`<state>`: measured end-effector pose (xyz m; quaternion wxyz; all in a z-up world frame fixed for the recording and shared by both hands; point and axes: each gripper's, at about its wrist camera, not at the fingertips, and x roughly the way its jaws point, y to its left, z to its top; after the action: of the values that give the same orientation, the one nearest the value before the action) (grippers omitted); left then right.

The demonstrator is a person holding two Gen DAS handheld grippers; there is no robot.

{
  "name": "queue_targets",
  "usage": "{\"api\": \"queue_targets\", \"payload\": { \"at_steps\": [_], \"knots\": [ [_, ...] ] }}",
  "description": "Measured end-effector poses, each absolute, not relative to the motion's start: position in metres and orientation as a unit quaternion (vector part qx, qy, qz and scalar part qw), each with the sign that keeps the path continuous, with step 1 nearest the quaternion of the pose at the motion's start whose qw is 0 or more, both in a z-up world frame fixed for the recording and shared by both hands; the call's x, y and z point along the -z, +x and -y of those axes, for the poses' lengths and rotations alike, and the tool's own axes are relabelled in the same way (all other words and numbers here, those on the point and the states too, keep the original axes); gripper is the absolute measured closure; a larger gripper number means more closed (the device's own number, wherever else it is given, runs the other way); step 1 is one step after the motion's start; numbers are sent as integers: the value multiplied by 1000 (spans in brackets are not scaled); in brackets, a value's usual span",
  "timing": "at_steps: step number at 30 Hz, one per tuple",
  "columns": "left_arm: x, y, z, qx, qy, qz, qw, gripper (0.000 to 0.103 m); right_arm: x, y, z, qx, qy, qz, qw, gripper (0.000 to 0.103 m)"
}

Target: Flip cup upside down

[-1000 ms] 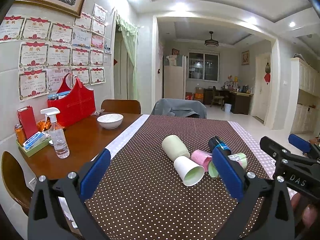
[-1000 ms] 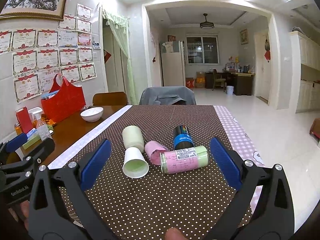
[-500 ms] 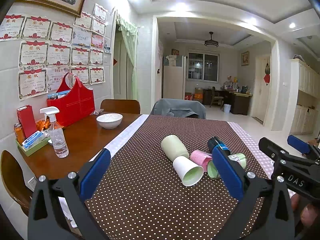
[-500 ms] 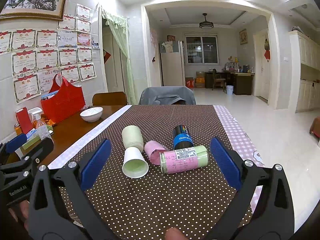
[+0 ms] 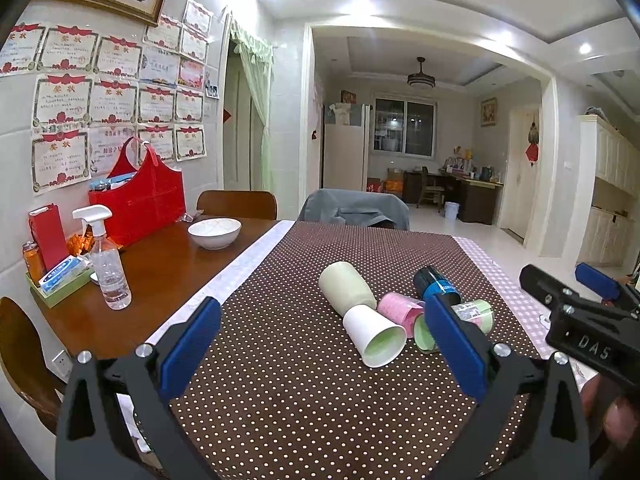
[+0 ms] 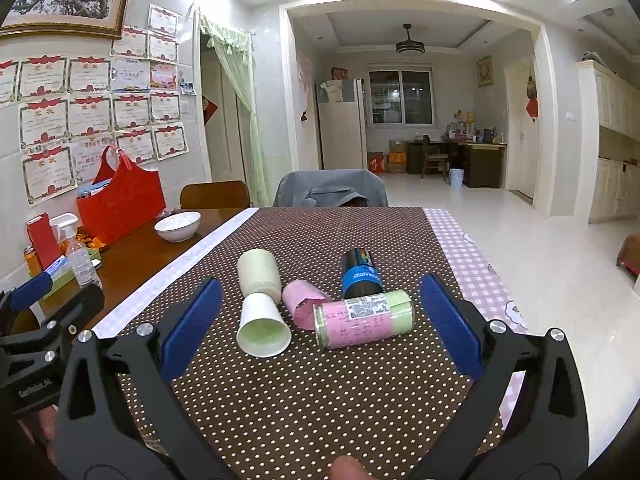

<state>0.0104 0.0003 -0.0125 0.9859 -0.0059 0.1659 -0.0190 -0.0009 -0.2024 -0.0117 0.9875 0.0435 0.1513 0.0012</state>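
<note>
Several cups lie on their sides on the brown dotted tablecloth (image 6: 320, 392): a white paper cup (image 6: 262, 326) (image 5: 374, 336) with its mouth toward me, a pale green cup (image 6: 258, 274) (image 5: 346, 286) behind it, a pink cup (image 6: 302, 306) (image 5: 400, 310), a pink and green labelled cup (image 6: 364, 318) (image 5: 472, 314) and a black and blue cup (image 6: 360, 274) (image 5: 434, 286). My right gripper (image 6: 320, 328) is open, just short of the cups, empty. My left gripper (image 5: 320, 354) is open and empty, to the cups' left and nearer me.
On the bare wood at the left stand a white bowl (image 5: 215, 232), a spray bottle (image 5: 106, 262), a red bag (image 5: 138, 198) and a green tray of small items (image 5: 60, 282). Chairs stand at the far end (image 5: 354, 208). The table's right edge has a pink checked cloth (image 6: 472, 264).
Both grippers have drifted slightly; the cups sit a touch lower and left in the views. Nothing was touched or moved.
</note>
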Motion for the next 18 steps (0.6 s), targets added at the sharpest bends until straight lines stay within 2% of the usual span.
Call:
{"api": "queue_targets", "payload": {
  "at_steps": [18],
  "knots": [
    [35, 98, 4, 13, 2, -222, 975, 4, 31, 87, 207, -10, 12, -206, 978, 6]
  ]
}}
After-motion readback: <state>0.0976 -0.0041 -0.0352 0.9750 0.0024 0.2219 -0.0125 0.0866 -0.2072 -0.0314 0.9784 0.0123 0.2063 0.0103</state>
